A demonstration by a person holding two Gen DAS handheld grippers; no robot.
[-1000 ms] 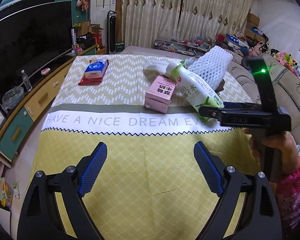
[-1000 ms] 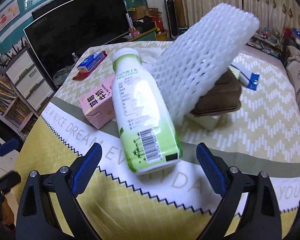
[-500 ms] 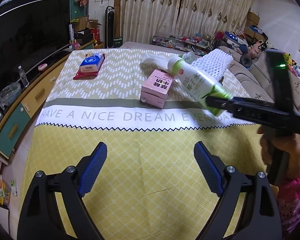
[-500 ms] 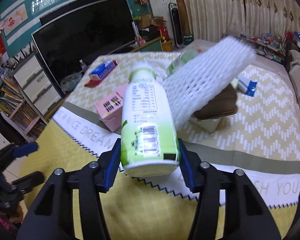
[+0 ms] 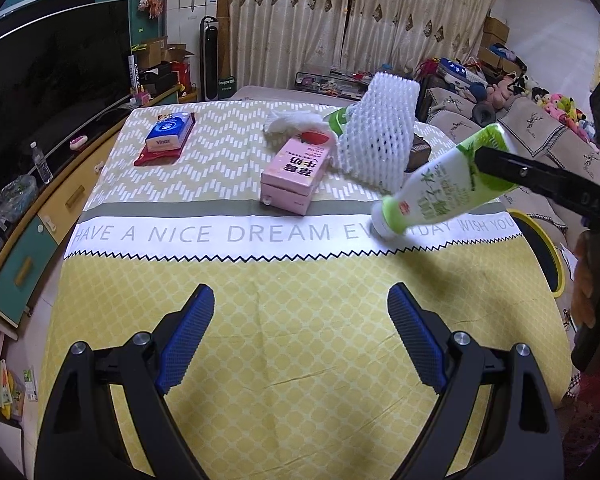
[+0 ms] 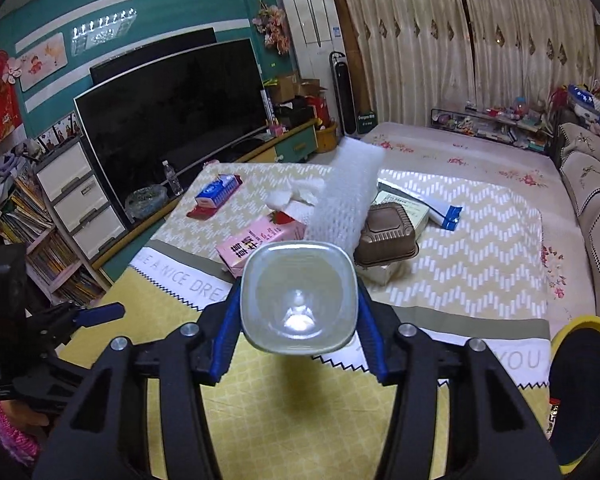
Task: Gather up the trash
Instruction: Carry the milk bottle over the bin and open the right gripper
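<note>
My right gripper [image 6: 298, 300] is shut on a white and green plastic bottle [image 5: 440, 192], held above the table with its cap tilted down; the right wrist view shows the bottle's base [image 6: 298, 296] end-on between the blue pads. My left gripper [image 5: 300, 332] is open and empty over the yellow part of the tablecloth. On the table lie a pink milk carton [image 5: 296, 172], a white foam net sleeve [image 5: 380, 136], a crumpled white tissue [image 5: 296, 122] and a brown plastic box [image 6: 386, 236].
A yellow-rimmed black bin [image 6: 580, 396] stands at the table's right edge, also in the left wrist view [image 5: 544, 256]. A blue tissue pack on a red wrapper [image 5: 168, 138] lies far left. A blue and white sachet [image 6: 446, 214] lies beyond the brown box. A TV cabinet runs along the left.
My right gripper closed on the bottle, lifted it off the table and swung it right, toward the bin, tipping its cap downward. The foam sleeve now stands free. My left gripper stayed open.
</note>
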